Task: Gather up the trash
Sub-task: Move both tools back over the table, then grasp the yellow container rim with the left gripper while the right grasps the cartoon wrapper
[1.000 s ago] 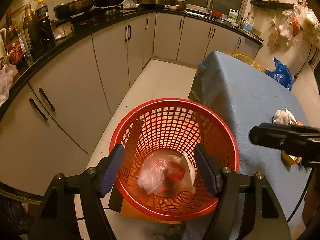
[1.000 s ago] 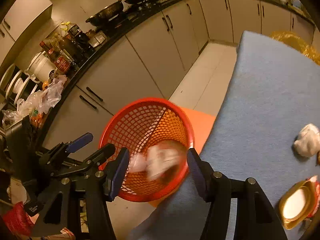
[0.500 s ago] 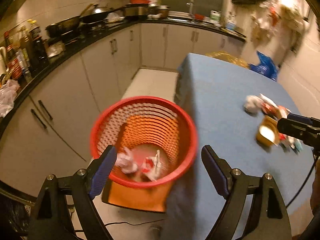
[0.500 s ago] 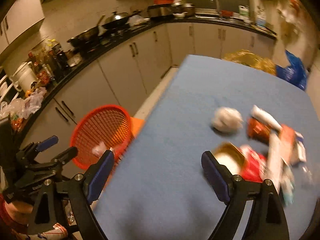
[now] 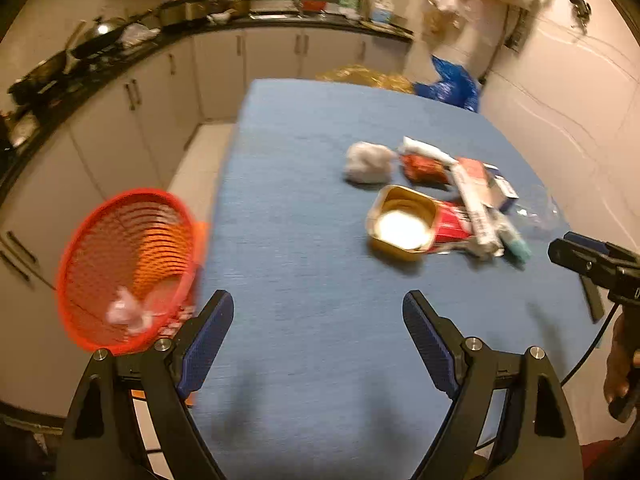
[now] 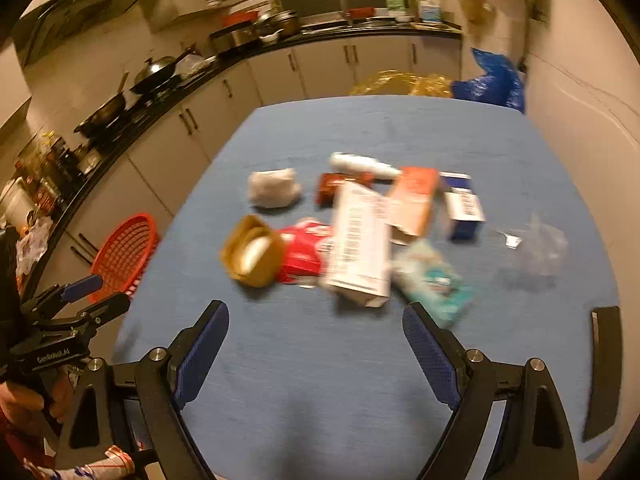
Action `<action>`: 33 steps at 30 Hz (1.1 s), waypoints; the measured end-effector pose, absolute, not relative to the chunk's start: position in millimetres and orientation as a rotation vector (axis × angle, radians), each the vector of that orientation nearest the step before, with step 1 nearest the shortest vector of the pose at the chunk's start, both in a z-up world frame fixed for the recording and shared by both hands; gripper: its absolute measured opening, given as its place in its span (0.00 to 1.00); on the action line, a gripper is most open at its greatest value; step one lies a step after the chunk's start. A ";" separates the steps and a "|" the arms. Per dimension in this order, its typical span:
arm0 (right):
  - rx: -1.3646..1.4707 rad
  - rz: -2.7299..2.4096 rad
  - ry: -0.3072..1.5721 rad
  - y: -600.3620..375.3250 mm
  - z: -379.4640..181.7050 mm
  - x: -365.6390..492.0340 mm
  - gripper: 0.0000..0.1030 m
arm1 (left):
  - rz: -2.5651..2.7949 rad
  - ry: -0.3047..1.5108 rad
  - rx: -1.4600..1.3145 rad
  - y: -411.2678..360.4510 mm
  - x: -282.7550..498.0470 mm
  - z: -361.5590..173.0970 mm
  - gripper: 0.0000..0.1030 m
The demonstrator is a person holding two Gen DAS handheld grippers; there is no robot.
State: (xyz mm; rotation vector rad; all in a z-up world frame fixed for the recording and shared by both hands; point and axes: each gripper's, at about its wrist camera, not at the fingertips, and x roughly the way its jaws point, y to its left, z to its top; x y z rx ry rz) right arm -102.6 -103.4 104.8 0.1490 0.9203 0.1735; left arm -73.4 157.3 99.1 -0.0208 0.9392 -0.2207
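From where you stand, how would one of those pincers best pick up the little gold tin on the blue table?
Probably by its rim. The gold tin lies open side up, a shallow tray with rounded corners, so one finger could go inside and one outside its near wall. Come from above on the near-left side: red packaging crowds its right. The left gripper is open and empty.

Both grippers have been swung away from the red basket (image 5: 124, 268) to above the blue table (image 5: 320, 280). Their jaws have been opened wider, and the trash pile (image 6: 360, 232) is now faced.
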 end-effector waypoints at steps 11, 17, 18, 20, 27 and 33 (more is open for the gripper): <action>0.078 0.301 1.006 -174.8 75.8 -71.6 0.89 | -0.195 1.005 -0.079 97.0 -52.4 86.8 0.83; -0.004 0.433 1.050 -167.7 56.4 -34.3 0.89 | -0.132 1.016 -0.078 92.1 -49.0 84.3 0.83; -0.024 0.454 1.060 -165.1 51.3 -27.4 0.89 | -0.122 1.017 -0.079 93.2 -48.8 84.2 0.83; -0.063 0.466 1.088 -161.0 40.9 -16.9 0.85 | -0.105 1.027 -0.087 94.9 -45.7 83.3 0.83; -0.073 0.500 1.132 -156.4 23.6 -7.0 0.50 | -0.082 1.044 -0.111 94.7 -25.1 79.4 0.83; -0.002 0.484 1.110 -160.5 34.9 -19.3 0.15 | -0.058 1.036 -0.088 93.1 -0.6 66.8 0.83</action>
